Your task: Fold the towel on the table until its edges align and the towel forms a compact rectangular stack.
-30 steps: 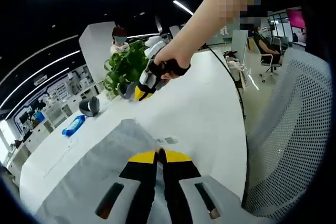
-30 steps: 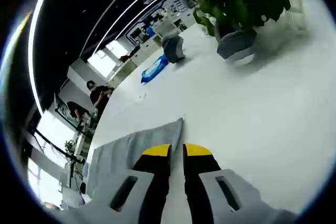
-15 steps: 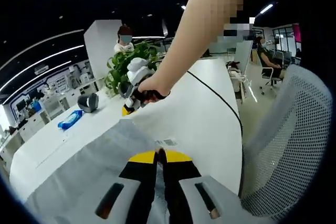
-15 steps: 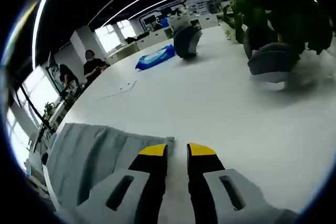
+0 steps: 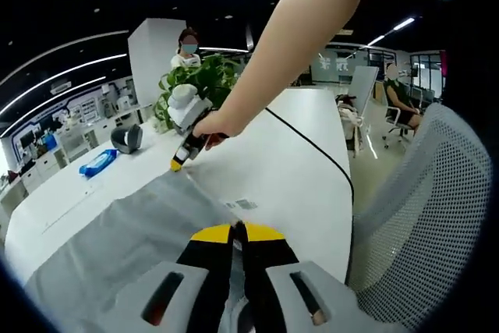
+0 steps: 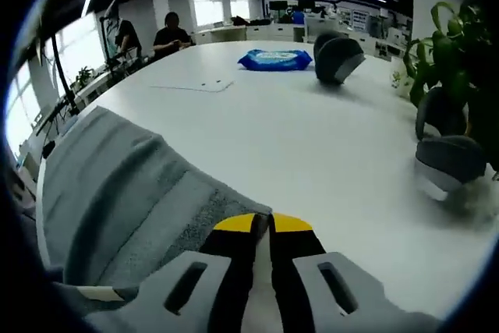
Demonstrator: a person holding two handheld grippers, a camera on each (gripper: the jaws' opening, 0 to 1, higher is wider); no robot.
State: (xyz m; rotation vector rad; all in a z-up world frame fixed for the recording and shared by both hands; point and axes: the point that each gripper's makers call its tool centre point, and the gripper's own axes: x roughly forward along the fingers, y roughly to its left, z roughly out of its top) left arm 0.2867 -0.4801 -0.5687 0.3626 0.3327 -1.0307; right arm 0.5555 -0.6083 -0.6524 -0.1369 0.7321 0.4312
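Note:
A grey towel (image 5: 132, 232) lies spread on the white table (image 5: 288, 169), with a small label (image 5: 245, 204) near its right edge. My left gripper (image 5: 238, 230) is shut on the towel's near edge, yellow tips together. In the left gripper view, a hand holds my right gripper (image 5: 178, 165) down at the towel's far corner. In the right gripper view the towel (image 6: 117, 185) runs off to the left, and my right gripper (image 6: 261, 222) is shut on its corner.
A blue wipes pack (image 6: 277, 58), a grey rounded object (image 6: 337, 56) and a potted plant (image 6: 460, 60) with a grey pot (image 6: 448, 160) stand beyond the towel. A black cable (image 5: 312, 146) crosses the table. A mesh chair (image 5: 425, 208) stands by the table's right edge.
My right gripper has come down onto the towel's far corner and its jaws have closed on it. The left gripper has stayed shut on the near edge.

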